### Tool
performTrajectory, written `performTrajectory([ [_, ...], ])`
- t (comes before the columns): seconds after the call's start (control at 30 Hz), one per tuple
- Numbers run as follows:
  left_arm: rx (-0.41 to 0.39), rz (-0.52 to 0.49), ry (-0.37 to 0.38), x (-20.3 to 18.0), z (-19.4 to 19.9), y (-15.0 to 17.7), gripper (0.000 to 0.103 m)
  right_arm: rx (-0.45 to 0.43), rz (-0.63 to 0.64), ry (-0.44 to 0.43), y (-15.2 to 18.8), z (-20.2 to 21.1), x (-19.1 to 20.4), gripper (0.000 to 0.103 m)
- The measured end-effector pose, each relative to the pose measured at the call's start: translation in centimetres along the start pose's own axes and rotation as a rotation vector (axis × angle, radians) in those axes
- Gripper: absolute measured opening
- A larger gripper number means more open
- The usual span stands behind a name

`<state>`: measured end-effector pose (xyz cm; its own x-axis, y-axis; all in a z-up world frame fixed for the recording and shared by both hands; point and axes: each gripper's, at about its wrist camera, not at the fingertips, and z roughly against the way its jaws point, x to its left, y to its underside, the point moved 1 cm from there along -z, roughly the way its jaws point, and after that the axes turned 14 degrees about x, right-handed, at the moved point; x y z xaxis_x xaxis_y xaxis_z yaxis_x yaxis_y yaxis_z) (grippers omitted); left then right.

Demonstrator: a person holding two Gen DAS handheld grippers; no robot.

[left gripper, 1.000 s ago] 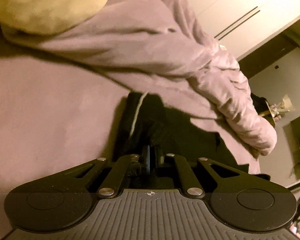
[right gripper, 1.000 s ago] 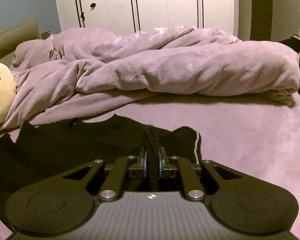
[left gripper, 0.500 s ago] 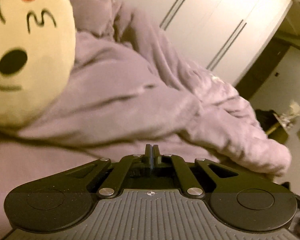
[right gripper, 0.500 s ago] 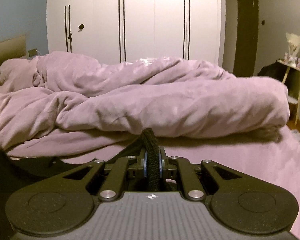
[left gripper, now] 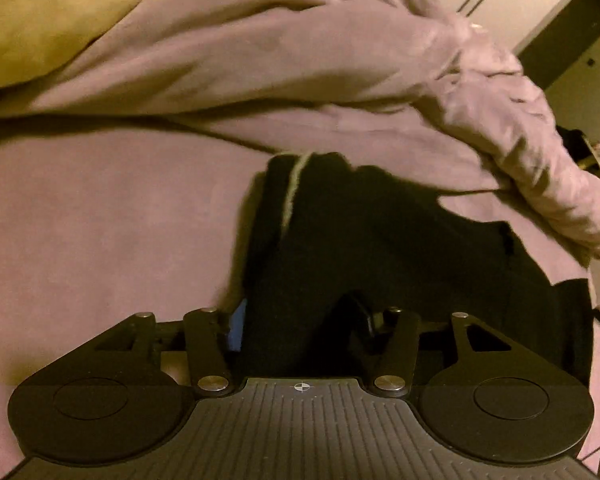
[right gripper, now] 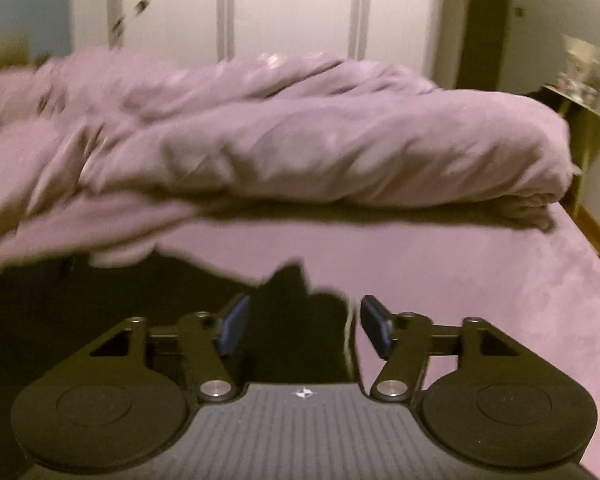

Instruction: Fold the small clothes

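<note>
Bedding fills both views: a mauve bed sheet (right gripper: 480, 280) spread flat, with a rumpled duvet (right gripper: 300, 148) of the same colour heaped along its far side. White wardrobe doors (right gripper: 292, 8) stand behind the bed. A yellow plush cushion (left gripper: 40, 20) occupies the upper left corner of the left wrist view, resting against the duvet (left gripper: 280, 60).

A black garment (left gripper: 380, 248) lies on the sheet in front of the duvet; a pale stripe (left gripper: 294, 190) runs along one of its edges. In the right wrist view the garment (right gripper: 100, 312) extends to the left, and the picture is blurred.

The left gripper (left gripper: 300, 320) has its fingers spread wide, with garment fabric lying between them, unclamped. The right gripper (right gripper: 300, 328) is likewise spread wide, its blue pads (right gripper: 232, 324) clear of the fabric lying between them.
</note>
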<state>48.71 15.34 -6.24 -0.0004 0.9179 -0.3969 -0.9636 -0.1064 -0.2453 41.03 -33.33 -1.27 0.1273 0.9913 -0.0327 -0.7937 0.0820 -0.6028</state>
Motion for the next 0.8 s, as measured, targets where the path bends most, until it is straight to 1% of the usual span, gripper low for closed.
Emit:
performTrajectory([
  [0.03,-0.011,-0.019,-0.012,-0.4,0.1,-0.1,0.042,0.017,0.018,0.008,0.6,-0.2,0.3,0.062],
  [0.07,-0.01,-0.041,-0.025,-0.9,0.2,-0.3,0.018,0.035,0.02,0.006,1.2,-0.4,0.5,0.062],
  [0.1,-0.006,-0.058,-0.038,-1.4,0.2,-0.4,0.01,0.05,0.006,-0.003,1.6,-0.7,0.6,0.062],
  [0.17,-0.039,-0.094,-0.057,-2.6,0.7,-0.7,0.009,0.063,-0.033,-0.021,2.4,-0.9,0.7,0.062],
  [0.23,-0.117,-0.126,-0.072,-4.0,2.0,-1.0,0.009,0.057,-0.055,-0.033,3.0,-0.8,1.1,0.063],
  [0.33,-0.224,-0.124,-0.088,-5.3,4.0,-2.0,0.009,0.039,-0.064,-0.035,3.6,-0.5,1.6,0.063],
  [0.4,-0.279,-0.117,-0.143,-5.9,4.4,-2.8,0.009,0.031,-0.074,-0.026,3.3,-0.5,1.4,0.063],
  [0.43,-0.286,-0.112,-0.161,-5.8,4.3,-3.1,0.009,0.029,-0.087,-0.018,3.3,-0.5,1.0,0.063],
  [0.5,-0.274,-0.071,-0.207,-5.5,3.4,-3.4,0.01,0.028,-0.11,-0.014,3.0,-0.6,0.3,0.063],
  [0.53,-0.253,-0.064,-0.225,-5.3,2.7,-3.4,0.011,0.027,-0.117,-0.011,3.0,-0.6,0.1,0.063],
  [0.57,-0.226,-0.071,-0.25,-5.2,1.9,-3.3,0.017,0.027,-0.114,-0.009,2.9,-0.8,-0.1,0.063],
  [0.6,-0.198,-0.085,-0.293,-5.2,1.0,-2.9,0.018,0.03,-0.105,-0.012,2.8,-1.0,-0.2,0.063],
  [0.63,-0.184,-0.101,-0.308,-5.2,0.5,-2.6,0.017,0.038,-0.091,-0.017,2.5,-1.5,-0.2,0.063],
  [0.7,-0.159,-0.099,-0.295,-4.9,-0.2,-2.0,0.026,0.042,-0.07,-0.023,1.6,-2.4,0.1,0.063],
  [0.8,-0.139,-0.088,-0.281,-4.9,-0.6,-1.7,0.03,0.063,-0.065,-0.065,0.3,-4.1,0.3,0.062],
])
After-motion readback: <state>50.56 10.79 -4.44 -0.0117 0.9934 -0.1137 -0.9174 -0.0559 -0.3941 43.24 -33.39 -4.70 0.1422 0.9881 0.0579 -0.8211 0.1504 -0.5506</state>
